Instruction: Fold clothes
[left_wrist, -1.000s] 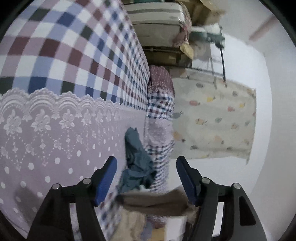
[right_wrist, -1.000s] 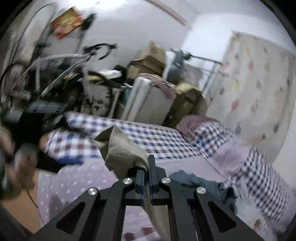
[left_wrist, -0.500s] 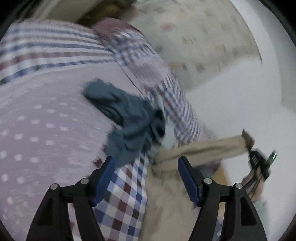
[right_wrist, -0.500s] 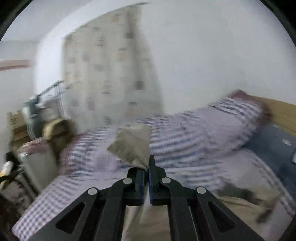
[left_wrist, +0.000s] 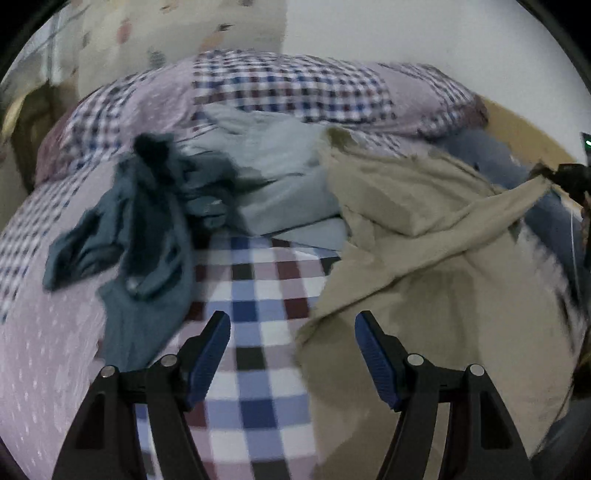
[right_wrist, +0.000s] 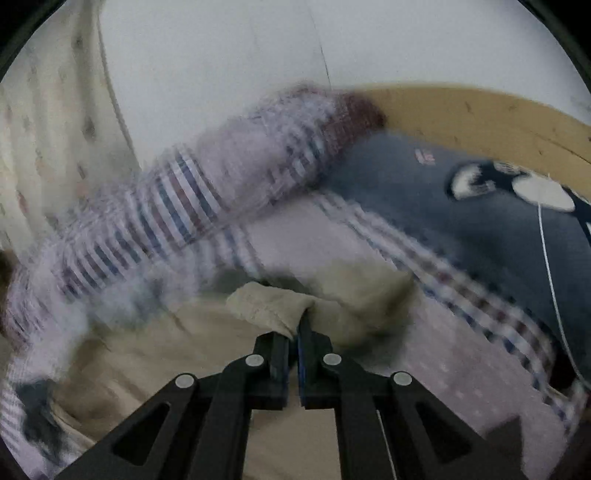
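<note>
— Where's the khaki garment (left_wrist: 424, 236)?

— On the bed (left_wrist: 255, 306), toward its right edge. My right tongs (right_wrist: 297, 332) clamp its corner; left tongs (left_wrist: 292, 332) gape empty.

Dim, flat, bluish indoor light is falling evenly across both views, casting only soft shadows and no glare. Fisheye distortion is bending the edges into black corners. Motion blur is smearing the striped purple pillow (right_wrist: 207, 206) across the right wrist view, while the crumpled dark teal garment (left_wrist: 140, 236) is looking soft at its edges.
</note>
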